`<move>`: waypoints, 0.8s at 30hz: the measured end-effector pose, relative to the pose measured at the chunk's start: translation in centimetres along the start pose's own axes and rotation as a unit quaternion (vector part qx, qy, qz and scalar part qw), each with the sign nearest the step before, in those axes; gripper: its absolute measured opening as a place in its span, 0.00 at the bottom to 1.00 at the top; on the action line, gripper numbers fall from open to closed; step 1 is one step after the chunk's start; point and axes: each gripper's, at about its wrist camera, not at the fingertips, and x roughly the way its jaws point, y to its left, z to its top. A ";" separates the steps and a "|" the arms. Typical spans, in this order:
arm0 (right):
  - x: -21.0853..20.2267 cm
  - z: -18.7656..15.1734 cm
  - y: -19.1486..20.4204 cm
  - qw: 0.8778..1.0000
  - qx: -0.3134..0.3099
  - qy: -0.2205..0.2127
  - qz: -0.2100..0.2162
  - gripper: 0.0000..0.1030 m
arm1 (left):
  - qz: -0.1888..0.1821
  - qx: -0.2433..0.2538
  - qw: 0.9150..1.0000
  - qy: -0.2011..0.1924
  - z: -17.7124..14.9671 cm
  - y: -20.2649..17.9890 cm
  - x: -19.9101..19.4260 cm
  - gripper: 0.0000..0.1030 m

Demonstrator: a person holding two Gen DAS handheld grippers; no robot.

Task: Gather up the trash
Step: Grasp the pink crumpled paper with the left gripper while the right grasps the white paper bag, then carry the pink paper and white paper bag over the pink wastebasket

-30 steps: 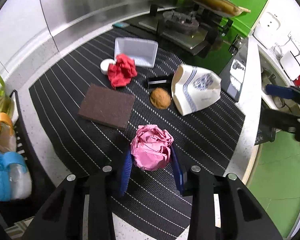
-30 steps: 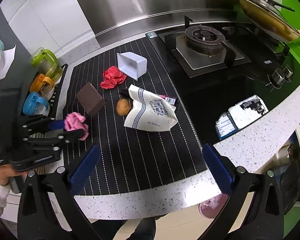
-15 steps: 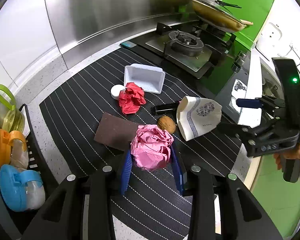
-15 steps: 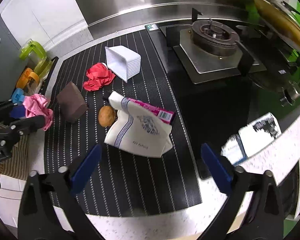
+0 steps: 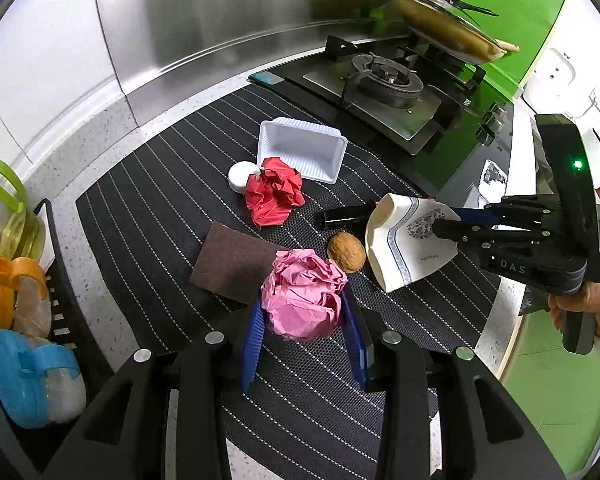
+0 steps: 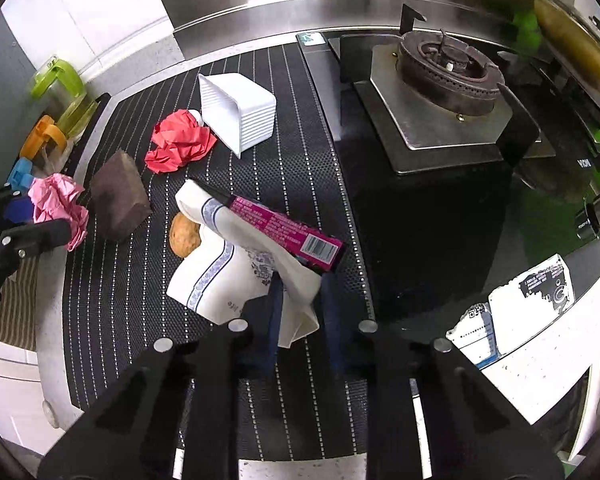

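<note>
The left hand-held gripper (image 5: pixel 303 336) pinches a crumpled pink paper ball (image 5: pixel 303 299) between its blue pads, held above the black mat with white dotted stripes (image 5: pixel 148 184) that covers the speckled white worktop (image 5: pixel 80 140). The right hand-held gripper (image 6: pixel 300 316) has its fingers drawn in on either side of a corner of the white paper bag with blue print (image 6: pixel 228 276); they seem to grip it, though the contact is partly hidden. A magenta and black carton with a barcode (image 6: pixel 288 232) sticks out of that bag, and a brown walnut (image 5: pixel 346 252) lies just beside the bag's mouth. Farther back on the mat lie a dark brown rectangular sponge block (image 5: pixel 232 258), a crumpled red paper (image 5: pixel 274 196), a small white round lid (image 5: pixel 242 174) touching it, and a white plastic tray tipped on its side (image 5: pixel 300 152). A steel gas hob (image 6: pixel 448 92) stands beyond the mat.
</note>
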 end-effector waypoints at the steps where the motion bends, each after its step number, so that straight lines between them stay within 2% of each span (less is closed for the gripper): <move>1: -0.1 -0.1 0.0 1.000 0.000 -0.001 -0.001 0.18 | 0.000 0.002 1.000 0.000 0.0 0.0 0.0 0.35; 7: -2.1 -0.7 0.2 1.000 0.011 -0.017 0.000 0.17 | -0.002 0.016 1.000 -0.003 0.1 -0.6 -0.8 0.35; 15: -9.1 -3.6 -0.3 0.995 0.086 -0.049 -0.024 0.17 | -0.023 0.075 0.997 -0.019 1.2 -3.6 -3.7 0.35; 20: -14.1 -7.8 -1.5 0.984 0.155 -0.073 -0.054 0.17 | -0.052 0.134 0.989 -0.029 1.7 -7.2 -5.2 0.35; 24: -17.5 -12.1 -2.5 0.970 0.207 -0.090 -0.088 0.17 | -0.089 0.192 0.977 -0.035 1.5 -11.1 -5.8 0.35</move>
